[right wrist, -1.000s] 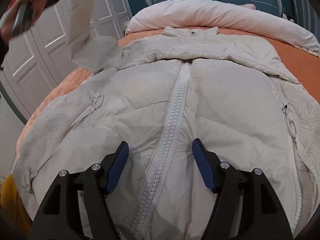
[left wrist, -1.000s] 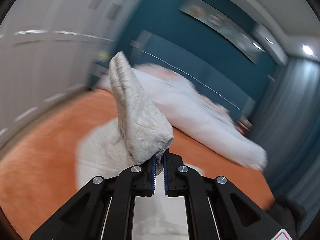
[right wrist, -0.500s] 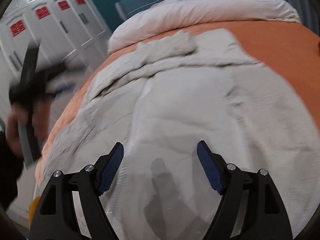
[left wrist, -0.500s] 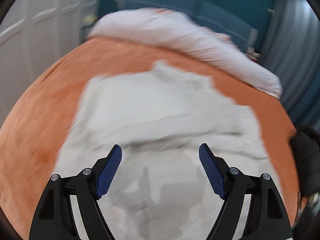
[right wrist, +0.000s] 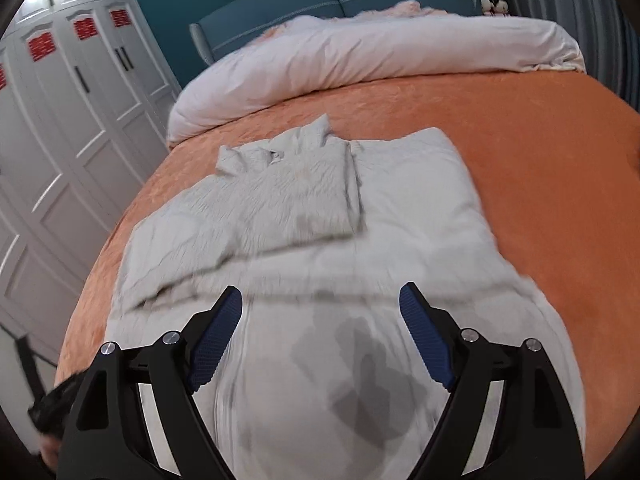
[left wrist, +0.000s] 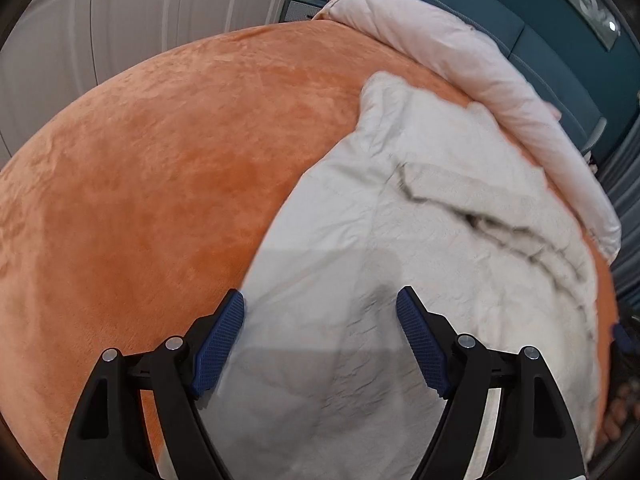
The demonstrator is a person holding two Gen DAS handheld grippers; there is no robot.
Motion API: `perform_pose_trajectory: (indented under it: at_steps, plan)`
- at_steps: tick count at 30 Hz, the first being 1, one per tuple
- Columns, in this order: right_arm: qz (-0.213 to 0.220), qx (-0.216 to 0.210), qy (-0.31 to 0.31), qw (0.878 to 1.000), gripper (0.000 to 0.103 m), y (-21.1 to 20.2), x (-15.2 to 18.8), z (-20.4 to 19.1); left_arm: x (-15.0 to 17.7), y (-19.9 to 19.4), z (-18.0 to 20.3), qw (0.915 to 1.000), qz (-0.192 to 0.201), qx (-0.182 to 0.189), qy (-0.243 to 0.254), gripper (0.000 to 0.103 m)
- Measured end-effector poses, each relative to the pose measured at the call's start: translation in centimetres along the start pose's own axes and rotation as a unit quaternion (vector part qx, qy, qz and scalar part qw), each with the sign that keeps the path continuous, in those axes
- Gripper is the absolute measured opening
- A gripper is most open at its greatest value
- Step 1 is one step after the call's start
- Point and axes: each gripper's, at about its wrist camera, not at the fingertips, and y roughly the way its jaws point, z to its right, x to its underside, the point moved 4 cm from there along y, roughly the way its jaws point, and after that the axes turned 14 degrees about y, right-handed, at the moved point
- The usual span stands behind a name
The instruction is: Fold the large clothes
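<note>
A large off-white padded coat point(right wrist: 320, 216) lies flat on the orange bed cover point(right wrist: 520, 120), its left sleeve point(right wrist: 288, 196) folded across the chest. In the left wrist view the same coat point(left wrist: 420, 240) fills the right half, with the folded sleeve point(left wrist: 480, 200) lying on it. My left gripper point(left wrist: 320, 304) hovers open above the coat's left edge, nothing between its blue pads. Over the coat's lower front, my right gripper point(right wrist: 320, 304) has its jaws still opening and nothing between them.
A rolled pale pink duvet point(right wrist: 380, 56) lies across the head of the bed against a teal headboard point(right wrist: 320, 4). White wardrobe doors point(right wrist: 68, 128) stand along the left. Bare orange cover point(left wrist: 160, 180) stretches left of the coat. Grey curtains point(right wrist: 580, 0) hang at the right.
My left gripper let go of the sleeve it held up, opened and dropped toward the coat's left edge. The sleeve now lies folded on the chest. My right gripper pulled back and widened.
</note>
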Motion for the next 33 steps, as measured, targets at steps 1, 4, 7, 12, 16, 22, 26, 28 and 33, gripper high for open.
perform_pose_trajectory:
  at_steps: [1, 4, 7, 12, 16, 22, 26, 28, 33]
  plan:
    - [-0.007, 0.002, 0.012, 1.000, 0.079, 1.5, -0.9, -0.2, -0.5, -0.4, 0.2, 0.9999, 0.006, 0.012, -0.007, 0.076]
    - [-0.017, 0.011, 0.060, 0.998, 0.079, 4.2, -2.7, 0.5, -3.9, -0.5, 1.7, 0.9985, 0.032, 0.040, -0.019, 0.076]
    - [-0.048, 0.039, 0.121, 0.991, 0.079, 7.7, -4.1, 1.6, -7.0, 1.1, 2.9, 0.9982, 0.039, 0.043, -0.015, 0.076]
    - [-0.089, -0.009, 0.124, 0.988, 0.008, 10.1, -4.9, -0.6, -10.5, 6.2, 3.4, 0.9995, 0.021, 0.012, -0.021, 0.075]
    - [0.042, -0.118, 0.053, 0.991, 0.007, 2.5, -7.0, -4.8, -10.2, 9.4, 2.5, 0.9994, 0.004, -0.028, -0.018, 0.075]
    - [-0.084, 0.023, 0.017, 0.996, 0.008, 11.4, -2.4, 0.8, -9.2, 10.6, 3.1, 0.9978, 0.014, -0.064, 0.013, 0.080]
    - [0.002, -0.019, 0.039, 0.999, 0.012, 6.1, -3.8, -0.2, -9.1, 10.9, 2.8, 0.9976, 0.019, -0.065, 0.013, 0.081]
    - [0.063, 0.009, 0.047, 0.997, 0.020, 3.5, -4.3, -0.2, -9.1, 11.0, 2.9, 0.9970, 0.022, -0.072, 0.018, 0.081]
    - [0.070, 0.020, -0.056, 0.996, 0.019, 4.3, -4.6, -3.7, -9.1, 11.3, 3.1, 0.9956, 0.024, -0.087, 0.028, 0.082]
